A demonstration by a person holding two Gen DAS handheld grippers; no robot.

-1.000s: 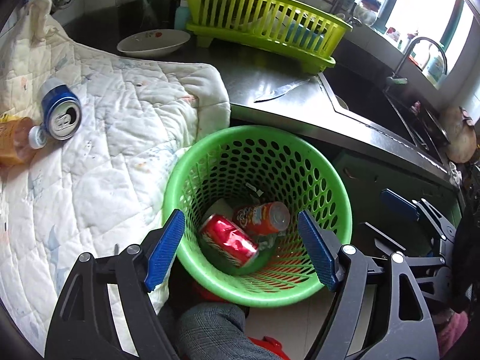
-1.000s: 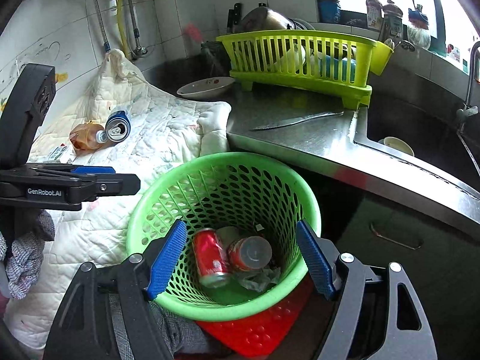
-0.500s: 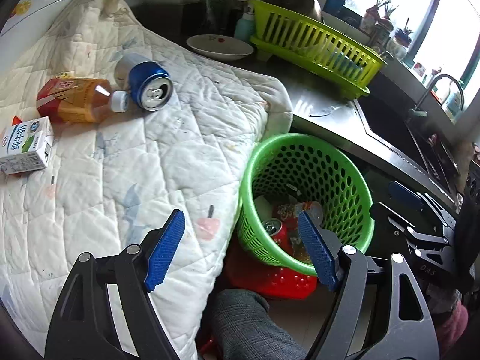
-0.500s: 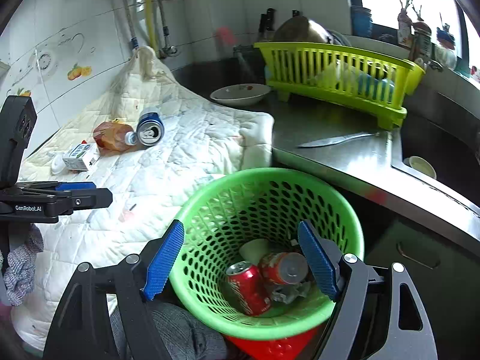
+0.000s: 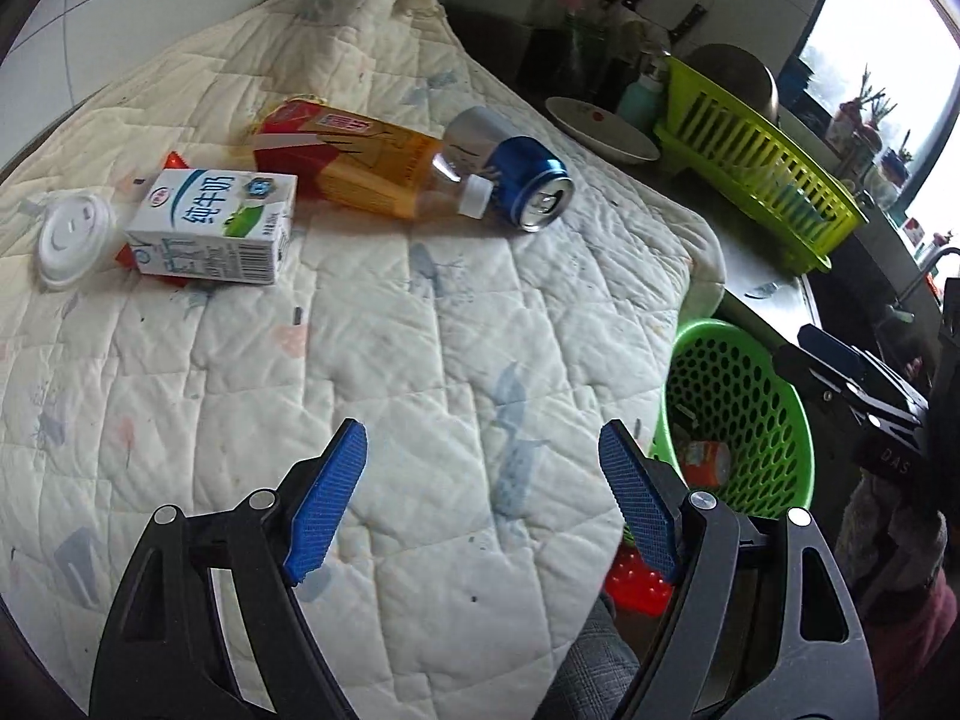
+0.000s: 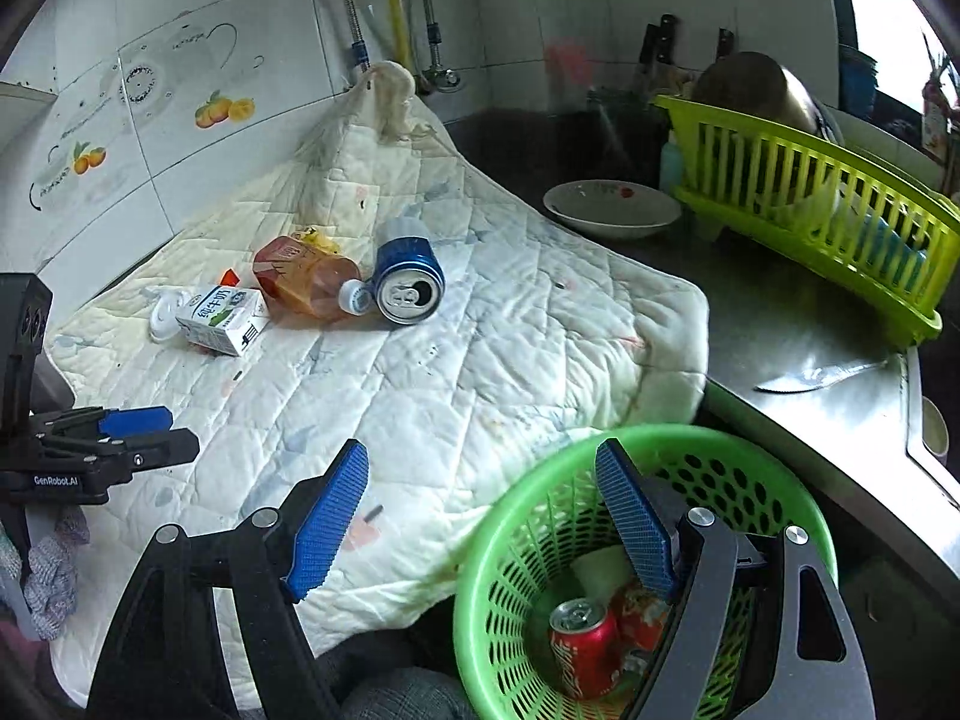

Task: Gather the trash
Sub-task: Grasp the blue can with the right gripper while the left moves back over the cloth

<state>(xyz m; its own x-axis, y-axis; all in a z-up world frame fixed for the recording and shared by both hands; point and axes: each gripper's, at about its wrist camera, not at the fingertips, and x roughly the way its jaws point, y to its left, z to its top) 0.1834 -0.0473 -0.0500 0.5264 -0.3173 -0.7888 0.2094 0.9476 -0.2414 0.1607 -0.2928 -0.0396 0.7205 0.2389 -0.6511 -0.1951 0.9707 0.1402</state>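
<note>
On the white quilt lie a blue can, an orange drink bottle, a milk carton and a white cup lid. They also show in the right wrist view: can, bottle, carton. A green basket holds a red can and other trash; it also shows in the left wrist view. My left gripper is open and empty over the quilt. My right gripper is open and empty, by the basket's rim.
A steel counter holds a white bowl, a yellow-green dish rack and a knife. The sink lies at the far right. A red mat lies under the basket.
Both grippers have swung left, away from the basket and toward the quilt. The carton and lid have come into view. Both stayed open and empty.
</note>
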